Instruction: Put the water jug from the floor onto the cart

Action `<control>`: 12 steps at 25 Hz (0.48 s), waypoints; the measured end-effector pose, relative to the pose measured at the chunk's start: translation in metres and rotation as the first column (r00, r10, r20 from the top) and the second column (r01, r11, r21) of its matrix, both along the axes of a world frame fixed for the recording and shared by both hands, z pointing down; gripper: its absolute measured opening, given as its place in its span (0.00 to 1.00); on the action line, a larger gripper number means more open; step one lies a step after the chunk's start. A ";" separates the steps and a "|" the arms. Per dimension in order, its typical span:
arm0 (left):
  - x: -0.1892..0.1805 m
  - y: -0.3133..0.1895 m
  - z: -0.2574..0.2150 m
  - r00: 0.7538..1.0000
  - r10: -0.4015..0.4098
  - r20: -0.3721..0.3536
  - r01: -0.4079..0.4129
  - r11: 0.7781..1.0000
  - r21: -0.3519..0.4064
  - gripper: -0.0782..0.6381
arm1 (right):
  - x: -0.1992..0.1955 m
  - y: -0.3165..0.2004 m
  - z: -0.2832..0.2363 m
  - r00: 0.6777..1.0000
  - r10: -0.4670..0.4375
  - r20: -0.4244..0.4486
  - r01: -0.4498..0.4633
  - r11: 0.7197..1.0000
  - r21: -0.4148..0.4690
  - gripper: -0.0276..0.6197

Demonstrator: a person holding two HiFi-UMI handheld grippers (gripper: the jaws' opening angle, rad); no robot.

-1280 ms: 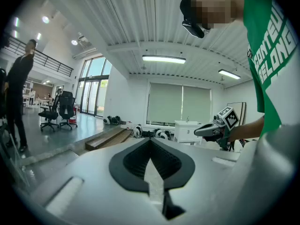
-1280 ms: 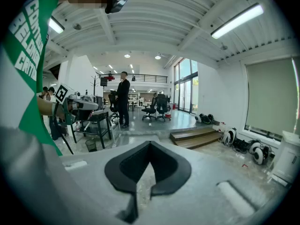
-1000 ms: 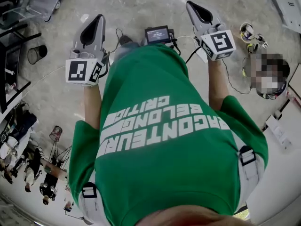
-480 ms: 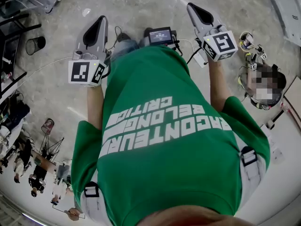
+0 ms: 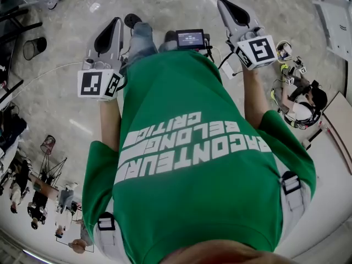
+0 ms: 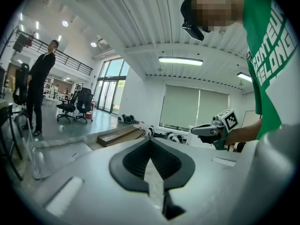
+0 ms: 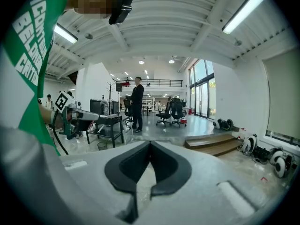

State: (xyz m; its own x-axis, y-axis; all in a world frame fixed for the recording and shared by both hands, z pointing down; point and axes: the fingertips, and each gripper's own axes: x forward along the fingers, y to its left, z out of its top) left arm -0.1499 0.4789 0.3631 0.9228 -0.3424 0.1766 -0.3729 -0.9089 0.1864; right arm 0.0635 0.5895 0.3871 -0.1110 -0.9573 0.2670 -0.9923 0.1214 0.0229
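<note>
No water jug and no cart that I can make out appear in any view. In the head view my left gripper and right gripper are held out level over a bare concrete floor, either side of a green shirt. Both are shut with nothing between the jaws, as the left gripper view and the right gripper view show. Each gripper view also catches the other hand: the right gripper and the left gripper.
A black bin stands on the floor at the left. A person crouches among gear at the right. Ahead are a standing person in black, office chairs, a black table and a low wooden platform.
The floor has slid past under me: the bin has shifted up and left, and a leg now steps forward at the top. Both grippers stay shut and held out in front.
</note>
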 end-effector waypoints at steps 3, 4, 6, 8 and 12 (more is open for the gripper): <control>0.004 -0.018 0.009 1.000 0.014 -0.007 -0.014 1.000 -0.016 0.13 | 0.007 -0.018 -0.005 0.998 0.057 0.000 -0.057 0.998 0.015 0.03; 0.007 -0.025 0.010 1.000 0.020 -0.009 -0.020 1.000 -0.020 0.13 | 0.010 -0.025 -0.009 0.997 0.080 0.005 -0.080 0.997 0.025 0.03; 0.012 -0.043 0.011 0.999 0.031 -0.014 -0.031 0.999 -0.025 0.13 | 0.015 -0.040 -0.016 0.995 0.102 0.016 -0.102 0.994 0.047 0.03; 0.017 -0.064 0.013 0.999 0.040 -0.017 -0.040 0.999 -0.030 0.13 | 0.017 -0.061 -0.019 0.995 0.093 0.024 -0.094 0.994 0.057 0.03; 0.023 -0.110 0.022 0.998 0.062 -0.010 -0.062 0.997 -0.052 0.13 | 0.014 -0.108 -0.018 0.998 0.064 0.023 -0.065 0.997 0.045 0.03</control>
